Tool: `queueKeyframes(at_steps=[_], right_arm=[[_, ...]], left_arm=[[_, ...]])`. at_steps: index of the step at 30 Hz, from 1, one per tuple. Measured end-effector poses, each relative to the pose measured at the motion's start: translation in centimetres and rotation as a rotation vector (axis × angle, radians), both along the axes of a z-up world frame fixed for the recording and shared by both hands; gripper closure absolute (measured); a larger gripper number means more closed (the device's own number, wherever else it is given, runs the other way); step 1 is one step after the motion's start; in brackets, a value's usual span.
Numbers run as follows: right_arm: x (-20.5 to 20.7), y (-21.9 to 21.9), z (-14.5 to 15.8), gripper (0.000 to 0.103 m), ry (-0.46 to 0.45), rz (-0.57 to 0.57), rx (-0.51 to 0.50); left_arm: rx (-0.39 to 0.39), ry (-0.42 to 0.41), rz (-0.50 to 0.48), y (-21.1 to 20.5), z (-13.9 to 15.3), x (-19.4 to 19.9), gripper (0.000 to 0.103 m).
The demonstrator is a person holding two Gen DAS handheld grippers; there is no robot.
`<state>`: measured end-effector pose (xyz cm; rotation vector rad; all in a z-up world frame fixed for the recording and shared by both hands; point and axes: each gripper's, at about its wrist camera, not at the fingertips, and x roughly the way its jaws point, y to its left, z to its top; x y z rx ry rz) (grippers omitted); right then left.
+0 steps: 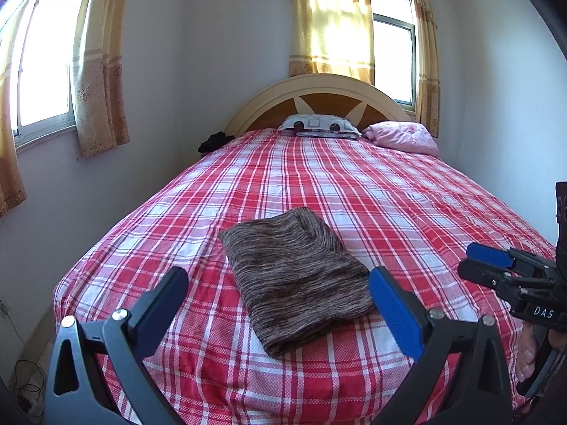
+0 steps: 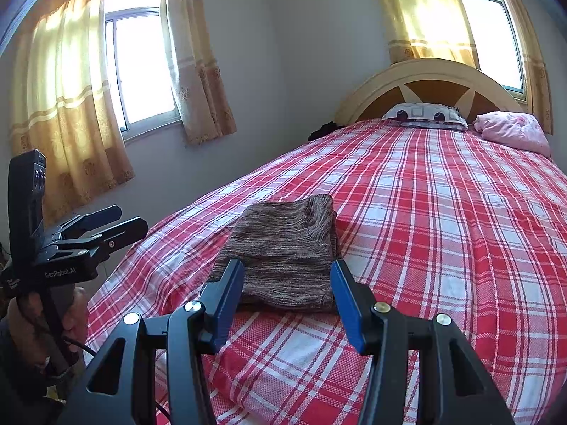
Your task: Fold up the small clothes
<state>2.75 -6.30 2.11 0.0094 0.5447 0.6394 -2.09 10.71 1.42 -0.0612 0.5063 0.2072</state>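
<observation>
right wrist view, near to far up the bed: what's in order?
Right gripper, open → folded brown knit garment → bare stretch of the red plaid bedspread → patterned pillow → arched wooden headboard.

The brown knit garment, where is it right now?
The brown knit garment lies folded on the plaid bedspread near the foot of the bed, just ahead of both open grippers, left gripper and right gripper, touching neither.
</observation>
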Motion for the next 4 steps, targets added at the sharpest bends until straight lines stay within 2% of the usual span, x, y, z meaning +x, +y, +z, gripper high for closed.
queueKeyframes(at_steps=[4], right_arm=[[-0.02,0.03,-0.08,0.051,0.003,0.001,-0.001]], left_arm=[[0.003,-0.007,-0.006,0.05,0.02,-0.08,0.000]])
